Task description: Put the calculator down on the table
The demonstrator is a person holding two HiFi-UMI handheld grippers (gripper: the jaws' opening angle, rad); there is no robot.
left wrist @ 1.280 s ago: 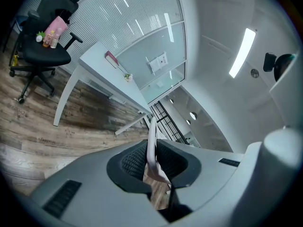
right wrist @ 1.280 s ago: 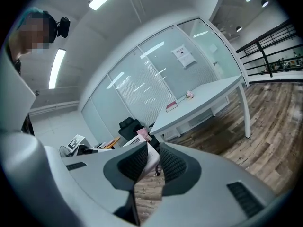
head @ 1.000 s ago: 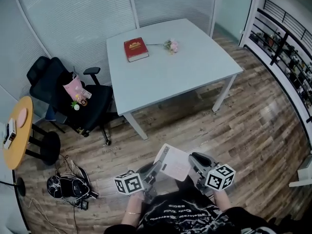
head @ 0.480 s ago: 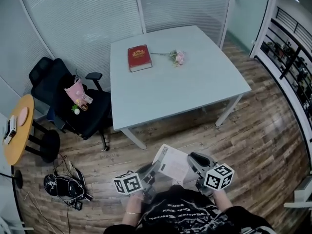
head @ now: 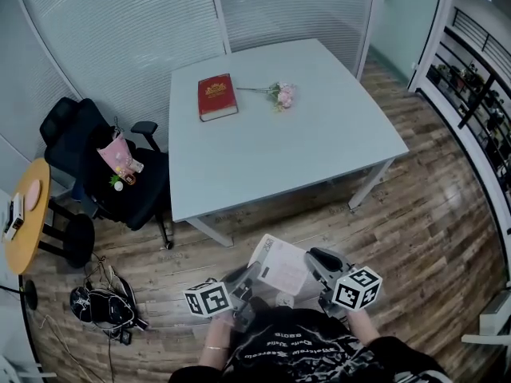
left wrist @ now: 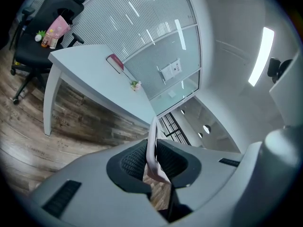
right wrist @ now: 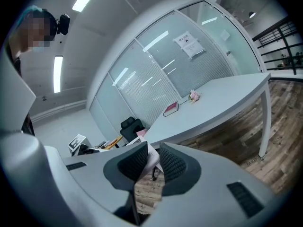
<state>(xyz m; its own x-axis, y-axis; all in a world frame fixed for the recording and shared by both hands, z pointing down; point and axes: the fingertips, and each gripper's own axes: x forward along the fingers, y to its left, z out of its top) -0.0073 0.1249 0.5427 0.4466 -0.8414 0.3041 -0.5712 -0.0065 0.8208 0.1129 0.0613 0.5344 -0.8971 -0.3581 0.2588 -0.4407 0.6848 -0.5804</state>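
The left tool (head: pixel 252 276) and the right tool (head: pixel 319 262) sit close in front of the person's dark printed shirt (head: pixel 307 349), each with its marker cube turned up toward the head view. Between them they carry the thin, flat, white rectangular calculator (head: pixel 281 266): the left tool's ribbed pads are pinched on its left edge and the right tool's pads are clamped on its right edge (each gripper view shows the pale slab wedged between the dark pads). The calculator is in the air above the brown wood-plank floor (head: pixel 431 206), tilted, and well apart from the worktop. To the left on the floor lies a tangle of black cables and gear (head: pixel 104 306). Farther off stands the pale grey square worktop (head: pixel 279 158), carrying a red hardback book (head: pixel 217 96) and, just beside it, a small bunch of pink flowers (head: pixel 281 95). Left of the worktop is a black office chair (head: pixel 80 146) with a pink bag (head: pixel 118 152) on its seat, and at the frame's edge a round yellow side table (head: pixel 28 230).
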